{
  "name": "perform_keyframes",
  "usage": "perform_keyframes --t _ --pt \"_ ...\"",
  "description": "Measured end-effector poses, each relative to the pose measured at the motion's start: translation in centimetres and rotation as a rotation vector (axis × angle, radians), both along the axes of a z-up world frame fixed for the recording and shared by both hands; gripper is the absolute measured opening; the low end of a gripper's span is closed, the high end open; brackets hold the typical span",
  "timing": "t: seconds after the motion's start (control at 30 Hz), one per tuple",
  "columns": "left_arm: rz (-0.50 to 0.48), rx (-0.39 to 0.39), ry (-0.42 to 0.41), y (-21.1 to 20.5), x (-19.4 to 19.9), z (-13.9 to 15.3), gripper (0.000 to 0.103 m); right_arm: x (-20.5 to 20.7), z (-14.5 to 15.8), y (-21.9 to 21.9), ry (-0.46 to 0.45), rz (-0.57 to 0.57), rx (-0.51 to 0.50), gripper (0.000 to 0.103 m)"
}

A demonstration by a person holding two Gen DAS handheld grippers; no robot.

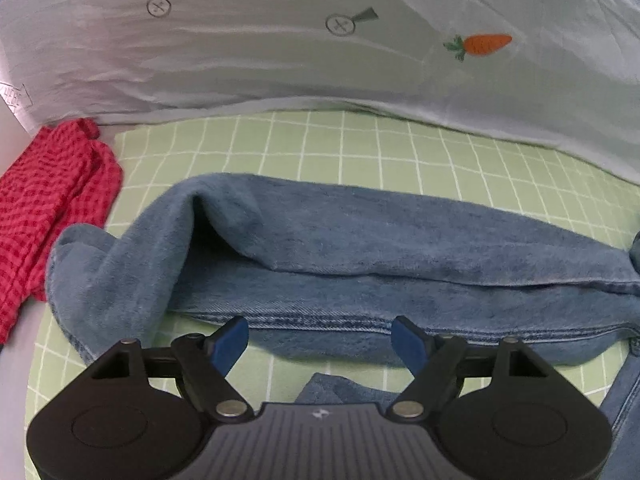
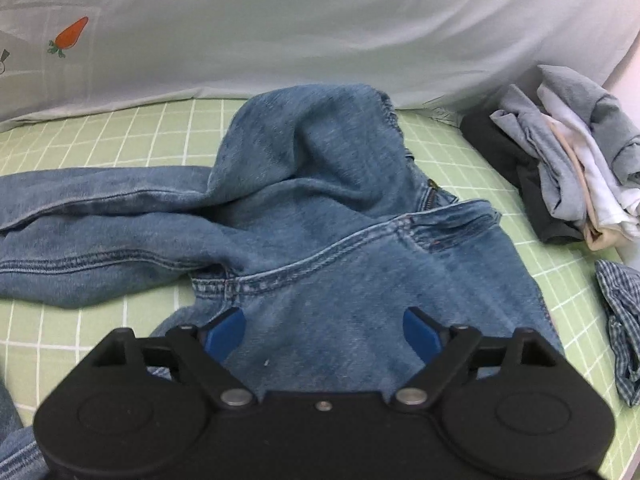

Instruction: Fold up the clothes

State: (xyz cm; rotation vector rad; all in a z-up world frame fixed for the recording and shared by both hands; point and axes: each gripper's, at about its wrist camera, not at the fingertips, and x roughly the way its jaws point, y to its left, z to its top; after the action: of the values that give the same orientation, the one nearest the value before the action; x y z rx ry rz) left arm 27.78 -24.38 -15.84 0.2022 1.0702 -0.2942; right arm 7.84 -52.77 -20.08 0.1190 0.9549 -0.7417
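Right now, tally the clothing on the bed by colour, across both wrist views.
Blue denim jeans: 1
Red checked garment: 1
Blue plaid garment: 1
Pile of grey, white and black clothes: 1 pile; separate pieces cannot be counted
Total: 3 garments plus 1 pile

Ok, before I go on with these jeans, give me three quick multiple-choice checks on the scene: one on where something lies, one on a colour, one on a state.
1. Where does the red checked cloth lie in the left wrist view?
A. left of the jeans
B. on top of the jeans
C. between the gripper's fingers

2. What colour is the gridded sheet under the jeans?
A. pink
B. light green
C. black

3. How does the right gripper stand?
A. shut on the jeans
B. shut on a sock
C. open above the jeans

Answers:
1 A, it sits at the left edge, beside the jeans leg.
2 B, green with white lines.
3 C, its blue pads stand well apart, pinching nothing.
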Motion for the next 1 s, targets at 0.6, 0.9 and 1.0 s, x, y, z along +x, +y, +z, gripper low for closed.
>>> perform_keyframes --t 0.6,0.9,1.0 --pt "0.030 0.054 0.044 2.2 -5.5 -2.0 0.082 0.2 -0.8 3.1 0.019 0.102 0.041 0.089" --pt "0.052 0.067 0.072 5.5 -10.5 -2.7 0.082 -2.7 -0.7 5.9 0.027 0.147 0.050 0.089" --pt "0.054 0.070 0.077 6.5 -11.7 -2.9 0.082 -3.6 -0.6 6.9 0.028 0.155 0.050 0.089"
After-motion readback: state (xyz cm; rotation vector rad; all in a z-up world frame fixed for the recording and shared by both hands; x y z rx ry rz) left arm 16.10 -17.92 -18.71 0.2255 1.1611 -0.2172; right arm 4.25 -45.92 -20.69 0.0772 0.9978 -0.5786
